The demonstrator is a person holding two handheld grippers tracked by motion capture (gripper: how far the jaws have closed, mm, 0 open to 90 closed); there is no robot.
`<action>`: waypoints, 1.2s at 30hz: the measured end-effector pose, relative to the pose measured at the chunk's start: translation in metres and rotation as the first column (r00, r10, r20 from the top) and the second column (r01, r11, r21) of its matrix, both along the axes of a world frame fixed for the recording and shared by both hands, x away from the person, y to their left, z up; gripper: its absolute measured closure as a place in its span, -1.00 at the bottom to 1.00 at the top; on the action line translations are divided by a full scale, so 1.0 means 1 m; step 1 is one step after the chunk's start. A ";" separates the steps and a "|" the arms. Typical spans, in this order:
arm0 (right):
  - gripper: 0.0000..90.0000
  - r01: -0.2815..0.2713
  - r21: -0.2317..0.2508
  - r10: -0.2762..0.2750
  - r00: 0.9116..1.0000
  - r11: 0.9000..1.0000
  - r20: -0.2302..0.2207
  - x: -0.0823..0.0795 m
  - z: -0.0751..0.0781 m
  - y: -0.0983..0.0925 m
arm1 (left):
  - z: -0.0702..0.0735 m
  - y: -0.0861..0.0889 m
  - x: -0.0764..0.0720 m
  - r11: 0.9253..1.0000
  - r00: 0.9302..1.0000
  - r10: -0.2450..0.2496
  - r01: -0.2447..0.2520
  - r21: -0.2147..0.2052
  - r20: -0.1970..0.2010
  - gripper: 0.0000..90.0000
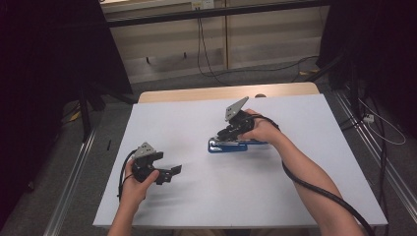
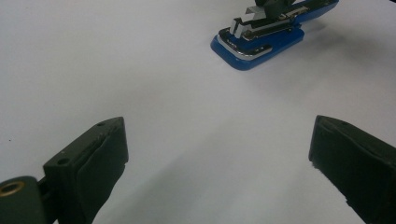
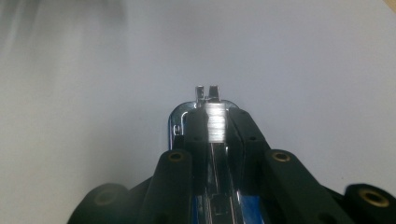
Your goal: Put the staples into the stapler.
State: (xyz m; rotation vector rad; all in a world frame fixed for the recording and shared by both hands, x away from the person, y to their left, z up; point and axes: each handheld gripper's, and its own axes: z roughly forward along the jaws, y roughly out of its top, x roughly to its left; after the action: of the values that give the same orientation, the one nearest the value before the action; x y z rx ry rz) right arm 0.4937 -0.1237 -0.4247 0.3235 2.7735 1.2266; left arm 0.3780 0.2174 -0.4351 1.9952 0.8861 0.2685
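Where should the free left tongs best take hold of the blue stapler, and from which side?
Probably at the stapler's blue base near its rounded front end, which is low, flat-sided and uncovered. That end points toward the open left tongs, so they could come straight along the white table. The right tongs already clamp the metal top.

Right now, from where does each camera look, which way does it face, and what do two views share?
High view: above the person's side, facing forward and down on the white table; forearms, left gripper, right gripper.
Left gripper view: on the left gripper, looking past open jaws, across the table toward the blue stapler.
Right gripper view: on the right gripper, looking along jaws closed on the stapler's metal top.
Shared: all show the stapler.
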 end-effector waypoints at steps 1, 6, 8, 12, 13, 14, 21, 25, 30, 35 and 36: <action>0.76 -0.001 0.000 0.001 1.000 1.000 -0.002 0.000 0.000 0.000 | 0.000 0.000 0.000 1.000 1.000 -0.001 0.001 0.000 0.000 -0.89; 0.76 -0.007 -0.003 0.007 1.000 1.000 -0.003 0.000 -0.001 0.002 | 0.000 0.000 0.000 1.000 1.000 -0.002 0.002 0.001 -0.002 -0.89; 0.76 -0.011 -0.003 0.011 1.000 1.000 0.000 0.001 -0.001 0.002 | 0.000 0.000 0.000 1.000 1.000 -0.002 0.002 0.002 -0.003 -0.89; 0.76 -0.018 -0.008 0.018 1.000 1.000 0.007 0.001 -0.002 0.003 | 0.000 0.000 0.000 1.000 1.000 -0.001 0.001 -0.001 -0.003 -0.89; 0.76 -0.019 -0.012 0.019 1.000 1.000 0.014 0.001 -0.002 0.003 | 0.000 0.000 0.000 1.000 1.000 -0.002 0.002 0.001 -0.003 -0.89; 0.76 -0.025 -0.013 0.025 1.000 1.000 0.012 0.001 -0.002 0.004 | 0.000 0.000 0.000 1.000 1.000 -0.002 0.002 0.003 -0.004 -0.89; 0.76 -0.030 -0.017 0.030 1.000 0.999 0.009 0.001 -0.003 0.005 | -0.001 0.000 0.001 1.000 1.000 0.000 0.000 0.005 -0.006 -0.89; 0.76 -0.033 -0.015 0.033 0.999 0.999 0.010 0.001 -0.004 0.005 | -0.001 0.000 0.001 1.000 1.000 0.000 0.000 0.004 -0.007 -0.89; 0.76 -0.037 -0.020 0.037 0.999 0.999 0.015 0.001 -0.004 0.007 | -0.001 0.000 0.001 1.000 1.000 -0.001 0.001 0.000 -0.007 -0.89; 0.76 -0.038 -0.019 0.038 0.999 0.999 0.011 0.002 -0.005 0.008 | -0.001 0.001 0.001 1.000 1.000 0.001 -0.001 0.001 -0.007 -0.89; 0.76 -0.037 -0.019 0.037 0.999 0.999 0.008 0.002 -0.006 0.008 | -0.001 0.001 0.001 1.000 1.000 0.001 -0.001 0.001 -0.007 -0.89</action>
State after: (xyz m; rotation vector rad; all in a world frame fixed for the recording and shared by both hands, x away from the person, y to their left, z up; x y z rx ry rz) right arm 0.4956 -0.1154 -0.4304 0.2665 2.7939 1.2059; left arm 0.3792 0.2183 -0.4361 1.9981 0.8916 0.2631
